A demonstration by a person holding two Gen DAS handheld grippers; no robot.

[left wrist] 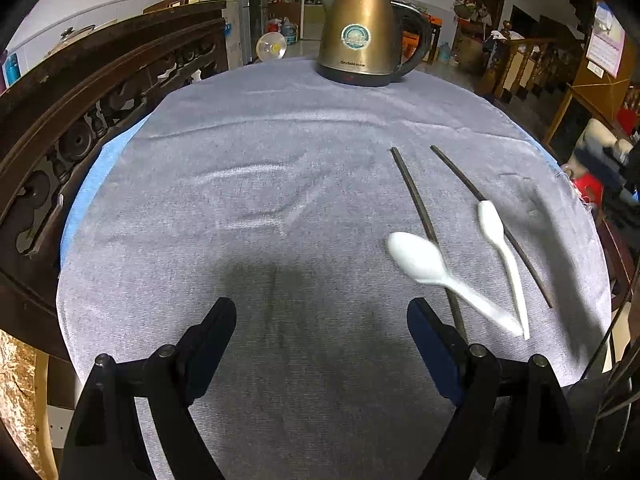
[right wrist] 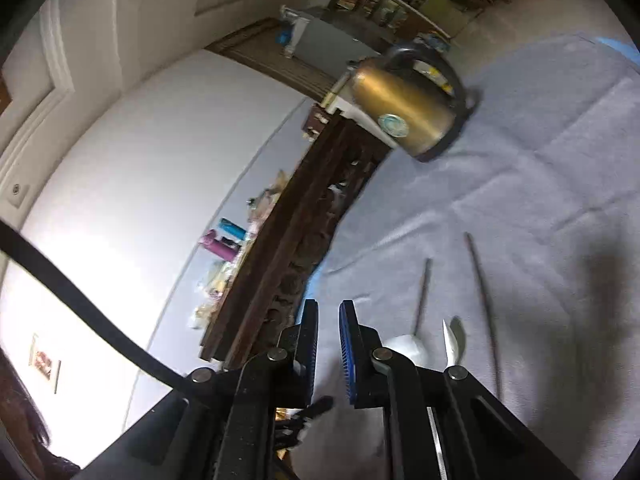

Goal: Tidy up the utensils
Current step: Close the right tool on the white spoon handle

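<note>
Currently we note our left gripper (left wrist: 320,320) spread wide over the grey-clothed worktop (left wrist: 280,184), right gripper (right wrist: 329,332) narrowed on nothing, while two white spoons (left wrist: 420,260) lie against two dark chopsticks (left wrist: 416,200) at right, well apart from the brass kettle (left wrist: 360,36).
</note>
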